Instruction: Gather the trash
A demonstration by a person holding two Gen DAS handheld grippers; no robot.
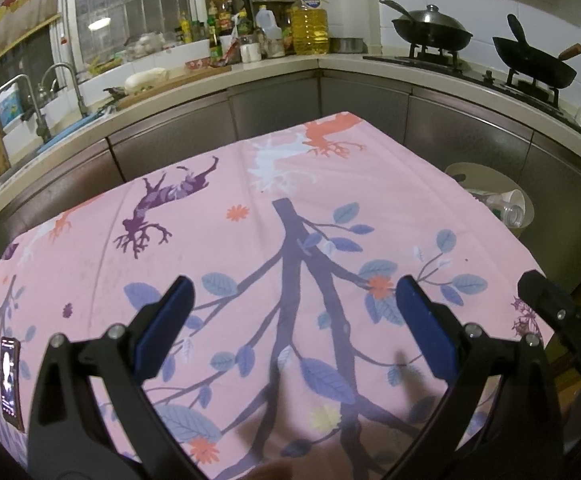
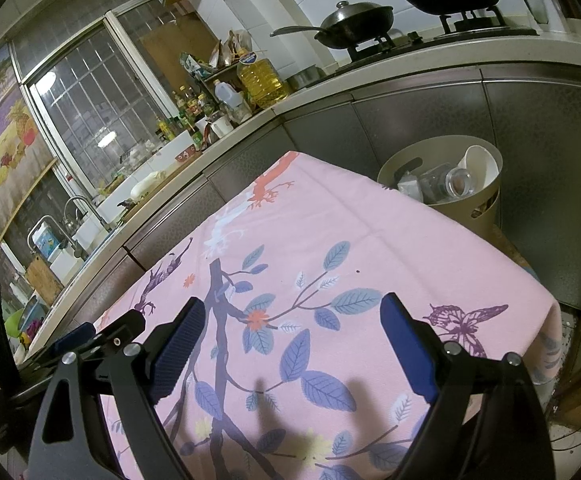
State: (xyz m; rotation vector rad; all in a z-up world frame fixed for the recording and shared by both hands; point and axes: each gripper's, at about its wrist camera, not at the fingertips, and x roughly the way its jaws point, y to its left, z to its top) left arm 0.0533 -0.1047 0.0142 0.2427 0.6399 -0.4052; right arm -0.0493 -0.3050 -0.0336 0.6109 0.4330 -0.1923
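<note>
Kitchen scene seen from two gripper-mounted cameras, both looking across a table draped in a pink tablecloth [image 1: 250, 184] printed with dark branches, blue leaves and small orange flowers; the left gripper [image 1: 294, 316] hangs low over the near part of the cloth with its two blue-padded fingers spread wide apart and nothing between them; the right gripper [image 2: 290, 340] is likewise above the cloth, its blue pads wide apart and holding nothing; in the right wrist view the left gripper's black frame shows at the left edge, just beside the right one. A beige trash bin [image 2: 466, 208] stands on the floor off the far right corner of the table, against the grey cabinet fronts; inside it lie a clear plastic bottle [image 2: 446, 182] on its side and a white cup [image 2: 480, 168] leaning against the bin's wall; in the left wrist view the same bin [image 1: 456, 170] peeks out behind the table's right edge. A phone [image 1: 10, 380] with a lit screen lies on the cloth at the near left. Behind the table runs an L-shaped counter; a large bottle of yellow oil [image 1: 309, 26] stands in its corner among smaller bottles; two dark woks sit on the stove to the right, and a sink with faucets is to the left under a barred window.
</note>
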